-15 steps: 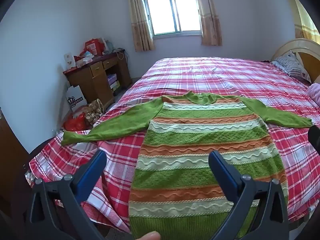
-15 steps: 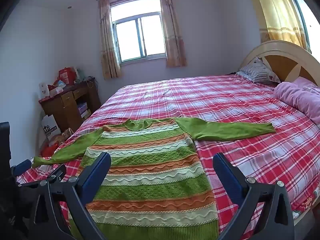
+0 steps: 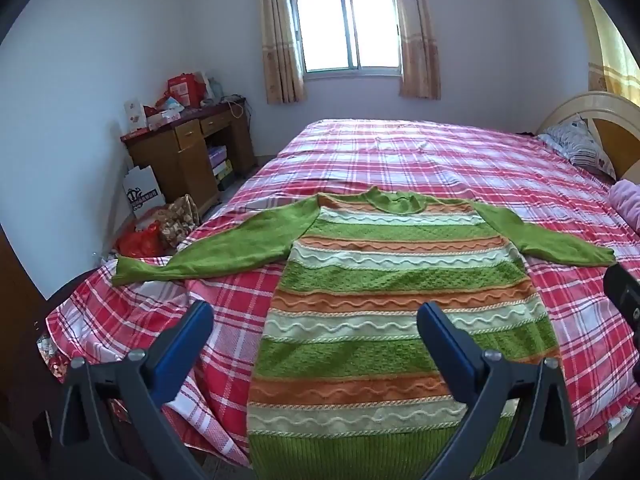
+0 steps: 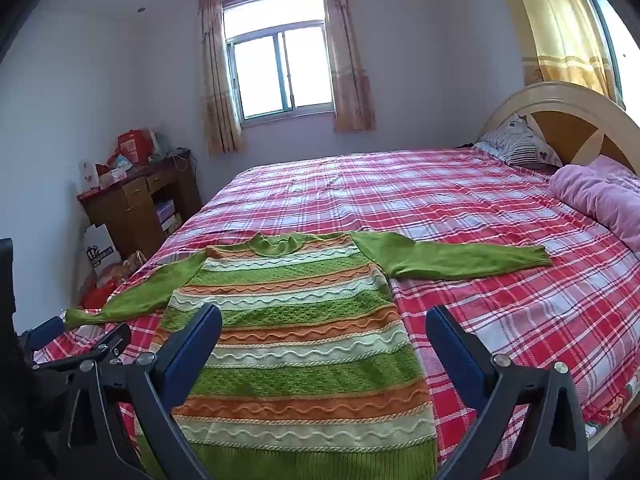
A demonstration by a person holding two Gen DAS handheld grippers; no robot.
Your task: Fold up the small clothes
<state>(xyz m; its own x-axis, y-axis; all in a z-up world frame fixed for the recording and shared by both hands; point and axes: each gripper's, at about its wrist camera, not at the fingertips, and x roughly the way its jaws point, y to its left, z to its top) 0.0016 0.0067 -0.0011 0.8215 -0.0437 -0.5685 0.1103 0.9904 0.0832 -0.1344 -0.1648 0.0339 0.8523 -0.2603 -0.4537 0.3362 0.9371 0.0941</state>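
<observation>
A green, orange and cream striped knit sweater [image 3: 396, 308] lies flat, face up, on the red plaid bed [image 3: 440, 160], both green sleeves spread out sideways, hem at the near edge. It also shows in the right wrist view [image 4: 296, 340]. My left gripper [image 3: 314, 314] is open and empty, held above the sweater's lower left part. My right gripper [image 4: 324, 318] is open and empty, above the sweater's lower right part. The left gripper's side shows in the right wrist view [image 4: 80, 344], and part of the right gripper shows at the left wrist view's right edge [image 3: 624, 300].
A wooden desk [image 3: 188, 152] with boxes stands left of the bed, with bags [image 3: 160, 224] on the floor beside it. A pillow [image 4: 516, 144], a pink blanket [image 4: 600, 196] and the headboard [image 4: 572, 120] are at the right. A window [image 3: 346, 28] is behind.
Both grippers have shifted slightly; the views are nearly the same. A fingertip seen at the bottom of the left wrist view is gone. The sweater has not moved.
</observation>
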